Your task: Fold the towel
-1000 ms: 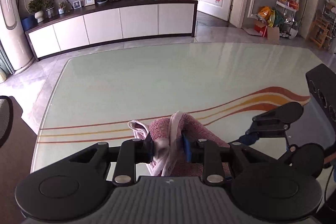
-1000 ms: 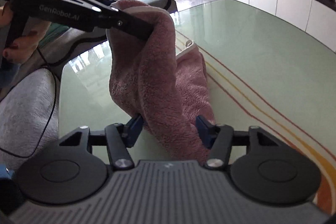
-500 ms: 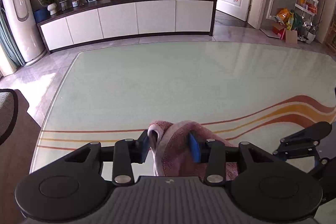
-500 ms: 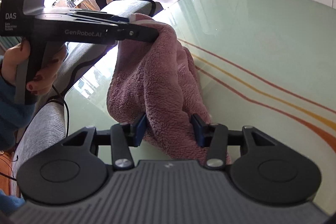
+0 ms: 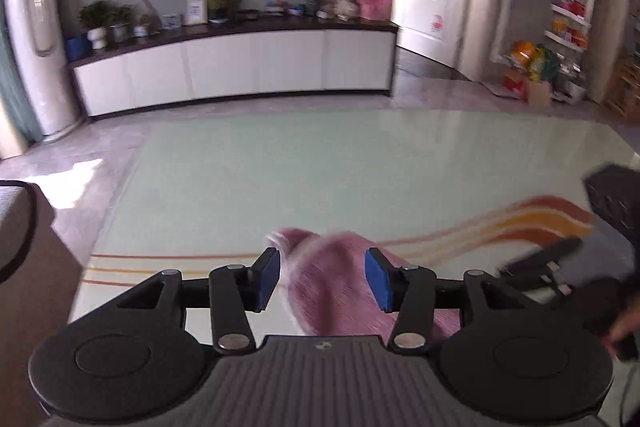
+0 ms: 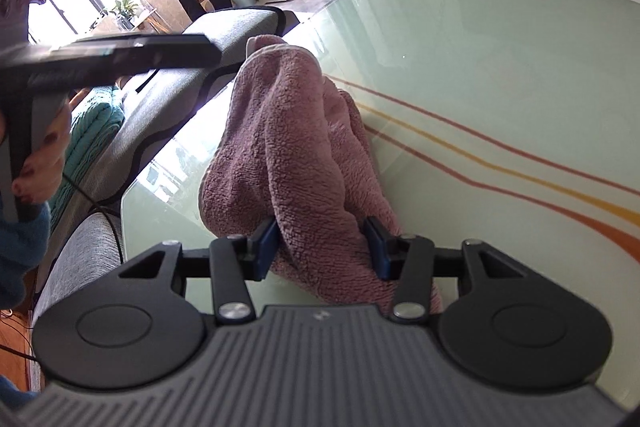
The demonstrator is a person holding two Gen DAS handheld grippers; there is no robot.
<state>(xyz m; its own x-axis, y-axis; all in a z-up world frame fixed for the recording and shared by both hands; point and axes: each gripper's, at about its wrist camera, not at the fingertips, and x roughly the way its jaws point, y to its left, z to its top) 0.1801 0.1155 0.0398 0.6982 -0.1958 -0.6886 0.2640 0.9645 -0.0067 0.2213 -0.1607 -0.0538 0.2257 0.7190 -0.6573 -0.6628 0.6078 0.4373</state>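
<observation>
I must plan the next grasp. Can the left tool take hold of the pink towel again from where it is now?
Probably yes. The left tool is open and the towel already lies between its pads, with nothing in between. The right tool grips the towel's other part, away from the left one.

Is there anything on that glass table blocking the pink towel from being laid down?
Nothing visible does. The pink towel already slumps on the glass table, whose surface around it looks bare, with only painted stripes.
</observation>
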